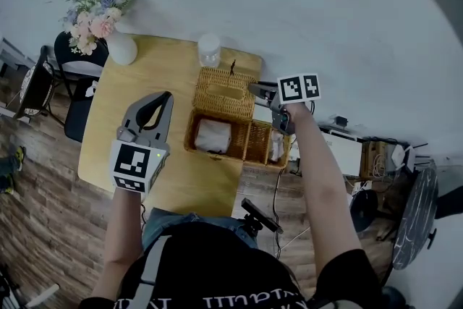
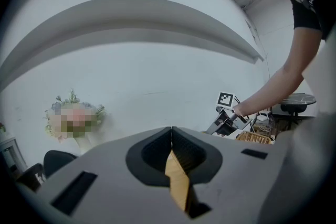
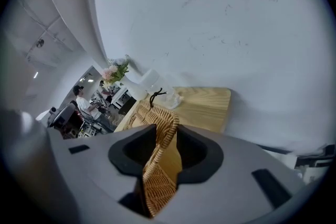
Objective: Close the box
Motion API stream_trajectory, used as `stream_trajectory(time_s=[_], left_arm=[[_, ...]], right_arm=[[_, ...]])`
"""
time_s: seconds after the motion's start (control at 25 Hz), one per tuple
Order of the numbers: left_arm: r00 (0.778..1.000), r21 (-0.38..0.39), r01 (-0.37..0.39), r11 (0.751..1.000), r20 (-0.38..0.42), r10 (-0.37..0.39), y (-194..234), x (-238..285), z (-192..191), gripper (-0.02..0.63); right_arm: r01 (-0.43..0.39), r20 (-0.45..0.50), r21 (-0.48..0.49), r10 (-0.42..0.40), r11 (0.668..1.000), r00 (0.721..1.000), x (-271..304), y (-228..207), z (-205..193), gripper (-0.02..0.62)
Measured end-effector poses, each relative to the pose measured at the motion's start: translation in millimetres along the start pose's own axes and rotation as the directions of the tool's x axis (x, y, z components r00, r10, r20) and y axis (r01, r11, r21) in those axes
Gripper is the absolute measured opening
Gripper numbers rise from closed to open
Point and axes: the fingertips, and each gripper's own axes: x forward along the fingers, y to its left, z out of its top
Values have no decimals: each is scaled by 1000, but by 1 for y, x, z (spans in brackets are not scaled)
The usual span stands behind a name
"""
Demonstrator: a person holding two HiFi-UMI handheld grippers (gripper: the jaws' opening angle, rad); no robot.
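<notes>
White wall fills the top of the head view, and below it a wooden table (image 1: 116, 148) stands on plank flooring. The wicker box (image 1: 249, 150) sits at the table's right edge, near mid-frame, and its two compartments are open to view. The left one holds something white (image 1: 214, 135). The lid (image 1: 224, 92) is thrown back just above the box in the frame, toward the wall.

The right gripper (image 1: 262, 92) is at the lid's right edge. In its own view the jaws are clamped on the woven rim, which runs up between the pads, and a black cord loop (image 3: 155, 96) shows farther along the lid. A clear jar (image 1: 209, 51) stands just behind the lid, close to its far edge. A white vase (image 1: 121, 48) of flowers (image 1: 98, 11) is at the table's upper-left corner, well apart from the box, with a dark chair (image 1: 76, 61) beside it.

The left gripper (image 1: 163, 99) hangs over bare table left of the box and does not touch it. Its fingers are pressed together with nothing between them. A cable (image 1: 277, 188) trails on the floor below the box.
</notes>
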Motion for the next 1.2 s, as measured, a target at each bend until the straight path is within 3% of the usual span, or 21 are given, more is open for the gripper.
stream_trajectory(time_s=[0.24,0.36,0.6,0.76,1.04,1.2], left_arm=[[999,-9,26,1000,27,-25,-1,-11,8,12],[997,-9,49,999,61,-48,-3,-16,15,12],[988,-20,100,995,124,-97,-6,-26,27,12],[982,-16,127,992,145,-124,-7,-33,32,12],[974,-6,148,989,173,-145,-3,-40,43,12],[971,-1,159,987,182,-156,-5,-42,48,12]], right_arm=[[134,92,-95,-125,986,988,-24,18,7,128],[221,139,-176,-198,959,970,-37,32,8,124],[409,241,-355,-341,840,909,-52,60,3,128],[485,289,-410,-394,773,873,-59,72,-2,129],[539,284,-546,-464,641,839,-67,87,-15,120],[509,236,-593,-470,624,851,-71,95,-23,106]])
